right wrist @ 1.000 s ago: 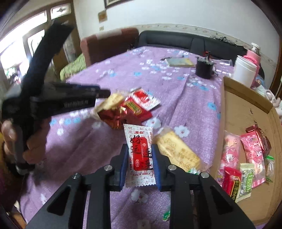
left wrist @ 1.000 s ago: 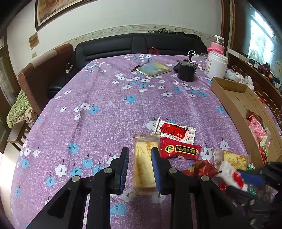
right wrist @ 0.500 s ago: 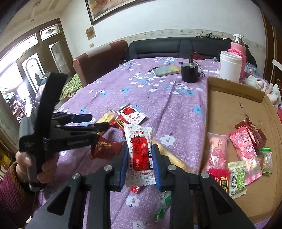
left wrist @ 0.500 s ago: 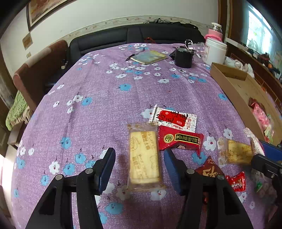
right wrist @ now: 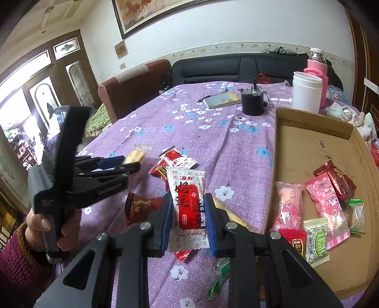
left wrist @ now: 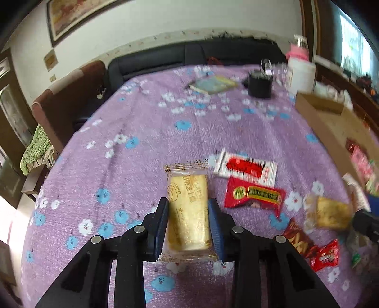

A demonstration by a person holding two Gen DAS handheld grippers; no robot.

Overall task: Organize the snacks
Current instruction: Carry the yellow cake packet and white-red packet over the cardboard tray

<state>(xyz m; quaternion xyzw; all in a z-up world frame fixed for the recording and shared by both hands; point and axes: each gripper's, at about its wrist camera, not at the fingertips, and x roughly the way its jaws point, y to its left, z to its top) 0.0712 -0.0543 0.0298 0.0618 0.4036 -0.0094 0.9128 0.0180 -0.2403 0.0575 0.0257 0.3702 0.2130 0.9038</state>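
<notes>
Yellow cheese-cake packet in clear wrap (left wrist: 188, 208) lies on the purple flowered tablecloth (left wrist: 142, 132), the left gripper (left wrist: 188, 227) closing on it. Right gripper (right wrist: 188, 219) clamps a red-and-white sachet (right wrist: 188, 203) beside the cardboard tray (right wrist: 315, 125).

A home living room: black sofa (right wrist: 239, 68), framed painting (right wrist: 151, 11), flowered purple tablecloth (right wrist: 201, 132).

Glossy clear plastic wrapper (left wrist: 187, 208), matt cardboard tray (right wrist: 308, 147), seemingly cloth tablecover (right wrist: 201, 142)
</notes>
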